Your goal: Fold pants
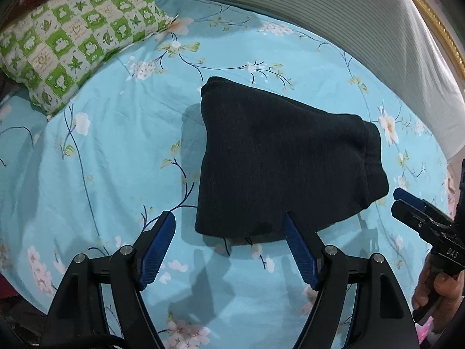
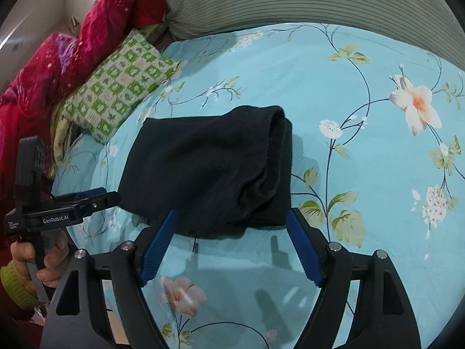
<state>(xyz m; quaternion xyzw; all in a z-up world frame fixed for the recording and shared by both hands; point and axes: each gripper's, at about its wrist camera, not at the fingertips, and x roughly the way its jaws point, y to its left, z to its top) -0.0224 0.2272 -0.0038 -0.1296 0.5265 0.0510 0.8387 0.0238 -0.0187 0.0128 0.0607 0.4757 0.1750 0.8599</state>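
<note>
Dark navy pants [image 1: 279, 163] lie folded into a thick, compact bundle on a light blue floral bedsheet [image 1: 116, 151]. In the right wrist view the same pants [image 2: 209, 168] show their rolled fold on the right side. My left gripper [image 1: 229, 218] hovers just before the bundle's near edge, open, with nothing between its blue pads [image 1: 158, 247]. My right gripper [image 2: 231, 213] is open too, clear of the cloth at the near edge. Each gripper shows in the other's view: the right gripper [image 1: 407, 203] at the right edge, the left gripper [image 2: 96, 197] at the left, each held by a hand.
A green-and-white checked pillow [image 1: 72, 37] lies at the back left of the bed. A grey striped cushion [image 1: 348, 20] runs along the far side. A red quilt [image 2: 58, 64] is bunched behind the pillow. Bare sheet [image 2: 363, 174] surrounds the bundle.
</note>
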